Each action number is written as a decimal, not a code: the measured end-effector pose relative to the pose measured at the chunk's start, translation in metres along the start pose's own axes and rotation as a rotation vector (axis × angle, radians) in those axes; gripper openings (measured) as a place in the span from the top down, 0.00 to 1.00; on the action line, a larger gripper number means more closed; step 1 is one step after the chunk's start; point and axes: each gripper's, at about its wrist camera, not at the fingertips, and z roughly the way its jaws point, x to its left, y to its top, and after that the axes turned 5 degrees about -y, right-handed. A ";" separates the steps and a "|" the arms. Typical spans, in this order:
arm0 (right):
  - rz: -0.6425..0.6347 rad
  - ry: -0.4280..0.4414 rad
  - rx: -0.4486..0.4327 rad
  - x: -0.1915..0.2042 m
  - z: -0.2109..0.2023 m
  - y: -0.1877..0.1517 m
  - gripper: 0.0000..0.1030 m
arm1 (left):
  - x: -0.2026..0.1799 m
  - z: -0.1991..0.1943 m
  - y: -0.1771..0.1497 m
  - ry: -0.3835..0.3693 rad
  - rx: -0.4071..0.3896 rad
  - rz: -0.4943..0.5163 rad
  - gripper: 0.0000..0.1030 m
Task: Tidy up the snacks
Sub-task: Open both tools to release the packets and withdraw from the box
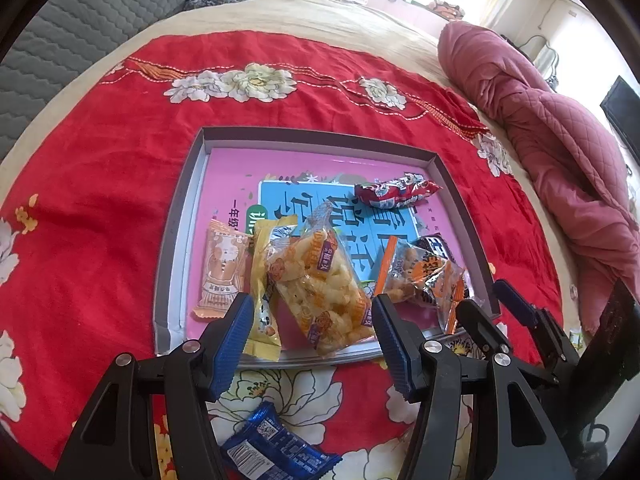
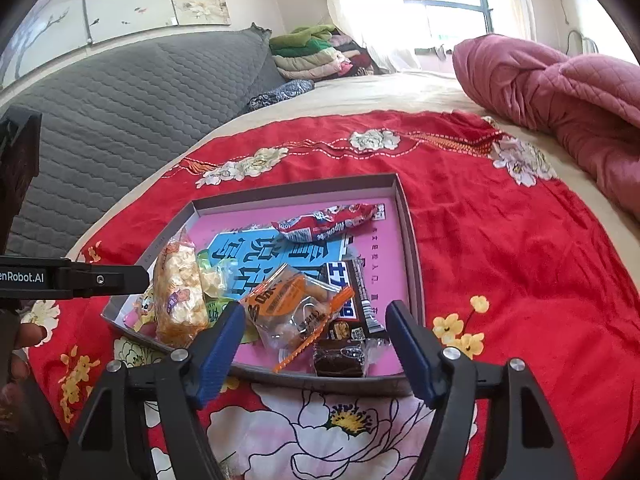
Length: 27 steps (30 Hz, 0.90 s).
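Note:
A grey shallow box (image 1: 320,136) (image 2: 408,216) with a pink and blue printed floor lies on a red flowered cloth. In it lie several snack packs: a clear bag of puffed crackers (image 1: 316,284) (image 2: 178,292), an orange pack (image 1: 222,272), a yellow pack (image 1: 262,292), a red pack (image 1: 396,192) (image 2: 326,222), an orange-trimmed clear pack (image 1: 424,280) (image 2: 292,308), a dark bar (image 2: 356,300) and a brown sweet (image 2: 340,360). A blue pack (image 1: 276,450) lies on the cloth outside the box. My left gripper (image 1: 312,340) is open and empty above the box's near edge. My right gripper (image 2: 312,344) (image 1: 496,300) is open and empty.
A rolled pink quilt (image 1: 540,128) (image 2: 560,92) lies on the bed at the right. A grey padded headboard (image 2: 132,92) stands at the left. Folded clothes (image 2: 316,54) are stacked at the far side near the window.

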 end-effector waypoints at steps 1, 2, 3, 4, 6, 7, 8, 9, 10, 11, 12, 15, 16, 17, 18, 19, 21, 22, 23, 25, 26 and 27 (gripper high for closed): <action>-0.004 -0.001 -0.004 0.000 -0.001 0.000 0.30 | 0.000 0.000 0.000 0.001 0.000 0.000 0.39; -0.005 -0.001 -0.007 0.001 -0.001 0.000 0.30 | 0.000 0.000 0.000 0.002 -0.003 0.000 0.39; -0.005 -0.001 -0.009 0.001 -0.001 0.000 0.30 | 0.000 -0.001 0.000 0.003 -0.004 0.001 0.39; -0.007 -0.002 -0.010 0.001 -0.001 0.000 0.30 | 0.000 -0.001 0.000 0.004 -0.003 0.001 0.39; -0.010 -0.007 -0.012 0.002 -0.002 0.000 0.30 | 0.000 -0.002 0.000 0.003 -0.004 0.000 0.38; -0.012 -0.009 -0.013 0.002 -0.002 0.001 0.30 | 0.000 -0.002 0.000 0.004 -0.003 0.001 0.36; -0.014 -0.010 -0.014 0.003 -0.002 0.000 0.29 | 0.000 -0.002 0.000 0.004 -0.004 0.002 0.35; -0.015 -0.011 -0.015 0.003 -0.003 0.000 0.29 | 0.000 -0.002 0.000 0.002 -0.004 0.001 0.34; -0.017 -0.012 -0.015 0.004 -0.003 0.000 0.29 | 0.000 -0.002 -0.001 0.001 -0.003 0.001 0.34; -0.019 -0.012 -0.016 0.004 -0.004 0.000 0.29 | 0.000 -0.003 -0.001 -0.001 -0.003 0.002 0.34; -0.022 -0.013 -0.018 0.005 -0.005 0.000 0.29 | 0.000 -0.004 -0.002 -0.001 -0.003 0.004 0.34; -0.030 -0.013 -0.025 0.007 -0.009 0.000 0.29 | -0.001 -0.006 -0.004 -0.005 0.000 0.008 0.34; -0.032 -0.012 -0.026 0.007 -0.010 0.000 0.28 | -0.001 -0.007 -0.005 -0.006 0.001 0.009 0.34; -0.033 -0.012 -0.024 0.008 -0.011 -0.001 0.28 | -0.001 -0.008 -0.006 -0.008 0.003 0.011 0.34; -0.034 -0.012 -0.025 0.008 -0.013 -0.001 0.28 | 0.000 -0.009 -0.007 -0.008 0.003 0.012 0.34; -0.034 -0.010 -0.025 0.009 -0.014 -0.001 0.27 | 0.000 -0.010 -0.009 -0.009 0.004 0.013 0.34; -0.035 -0.009 -0.023 0.009 -0.017 -0.003 0.27 | 0.001 -0.013 -0.011 -0.009 0.002 0.013 0.34; -0.035 -0.008 -0.023 0.010 -0.018 -0.003 0.26 | 0.001 -0.014 -0.012 -0.010 0.002 0.013 0.34; -0.035 -0.010 -0.024 0.010 -0.020 -0.004 0.25 | 0.002 -0.015 -0.012 -0.010 0.001 0.012 0.34; -0.031 -0.002 -0.025 0.011 -0.024 -0.005 0.24 | 0.002 -0.018 -0.014 -0.004 -0.001 0.013 0.34; -0.029 0.000 -0.025 0.011 -0.025 -0.005 0.23 | 0.002 -0.019 -0.014 -0.001 -0.001 0.016 0.34; -0.027 0.002 -0.022 0.013 -0.026 -0.006 0.23 | 0.002 -0.020 -0.015 -0.001 -0.003 0.018 0.34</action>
